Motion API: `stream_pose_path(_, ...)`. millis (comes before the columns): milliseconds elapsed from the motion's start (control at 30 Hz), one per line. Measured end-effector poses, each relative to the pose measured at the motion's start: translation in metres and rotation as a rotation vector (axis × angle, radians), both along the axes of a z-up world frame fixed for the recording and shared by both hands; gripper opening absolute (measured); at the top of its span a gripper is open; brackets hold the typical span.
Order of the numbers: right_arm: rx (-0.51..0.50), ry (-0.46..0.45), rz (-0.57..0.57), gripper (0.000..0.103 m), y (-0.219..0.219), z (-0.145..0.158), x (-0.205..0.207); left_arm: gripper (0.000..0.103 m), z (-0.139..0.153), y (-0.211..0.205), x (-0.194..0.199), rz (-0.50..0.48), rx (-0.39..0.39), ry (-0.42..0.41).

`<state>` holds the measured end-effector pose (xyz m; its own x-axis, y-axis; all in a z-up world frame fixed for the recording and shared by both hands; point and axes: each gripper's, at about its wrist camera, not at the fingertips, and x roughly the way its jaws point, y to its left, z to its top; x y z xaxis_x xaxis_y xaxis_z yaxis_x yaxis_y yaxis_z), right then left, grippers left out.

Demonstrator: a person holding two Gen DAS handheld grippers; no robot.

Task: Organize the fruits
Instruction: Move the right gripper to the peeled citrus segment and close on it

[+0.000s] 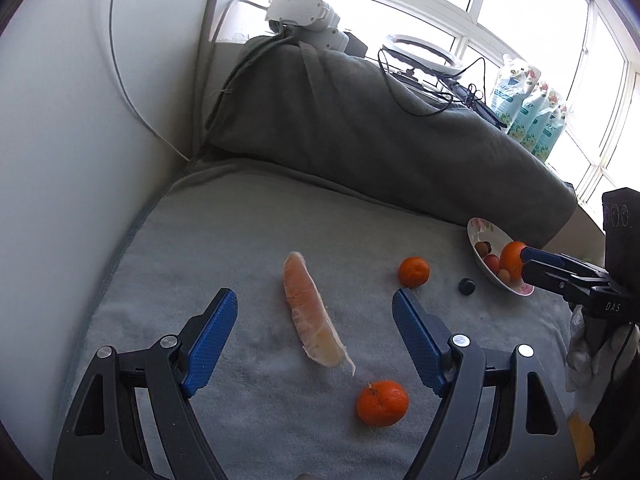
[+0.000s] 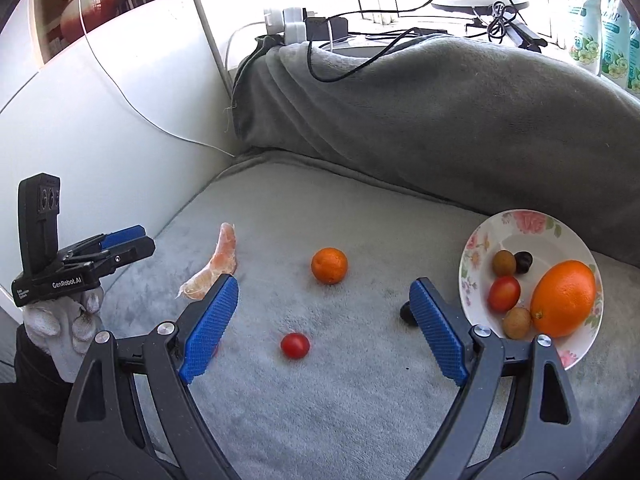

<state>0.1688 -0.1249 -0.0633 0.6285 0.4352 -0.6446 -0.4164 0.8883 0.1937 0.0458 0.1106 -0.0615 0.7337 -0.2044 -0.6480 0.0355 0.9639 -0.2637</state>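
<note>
Grey towelling covers the flat surface (image 2: 340, 380) on which I work, with a rumpled grey blanket (image 2: 440, 120) behind it and windows beyond. Places below are given relative to the flowered bowl (image 2: 480, 236), my chosen landmark, at the surface's right edge.

Done, as I judge it: inside the bowl lie a large orange (image 2: 564, 298), a red tomato (image 2: 504, 294), two brownish round fruits (image 2: 503, 263) and a dark one (image 2: 523, 262).

Left to do: a long peeled citrus segment (image 1: 308, 312) lies well apart from the bowl, to its left; one mandarin (image 2: 329, 265) sits between segment and bowl, a second mandarin (image 1: 382, 403) nearer me; a small tomato (image 2: 295, 345) lies left of the bowl; a small dark fruit (image 1: 466, 286) rests just beside the bowl's near rim.

My left tool (image 1: 314, 336) stands wide open, empty, straddling the segment without touching it. My right tool (image 2: 324, 328) is likewise open and empty, near the bowl. Roughly half the fruit remains outside.
</note>
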Motion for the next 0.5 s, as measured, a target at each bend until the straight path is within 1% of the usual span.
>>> stream_pose_path(233,0.019,0.067,0.099,0.09,0.044,-0.006,0.023,0.079,-0.028,-0.004,-0.012,-0.024,-0.06,0.053)
stream_pose_path(267,0.02,0.079,0.109,0.09,0.051,-0.007,0.027,0.074,-0.032,-0.005,-0.013,-0.03,-0.062,0.062)
stream_pose_path(333,0.028,0.105,0.132,0.09,0.063,-0.011,0.034,0.069,-0.036,-0.009,-0.01,-0.03,-0.06,0.074)
stream_pose_path(400,0.033,0.131,0.151,0.087,0.075,-0.016,0.042,0.068,-0.042,-0.008,-0.009,-0.031,-0.079,0.085)
stream_pose_path(467,0.042,0.164,0.164,0.08,0.087,-0.021,0.051,0.067,-0.046,-0.008,-0.007,-0.037,-0.101,0.097)
stream_pose_path(500,0.051,0.183,0.171,0.08,0.092,-0.024,0.056,0.066,-0.047,-0.009,-0.007,-0.04,-0.103,0.098)
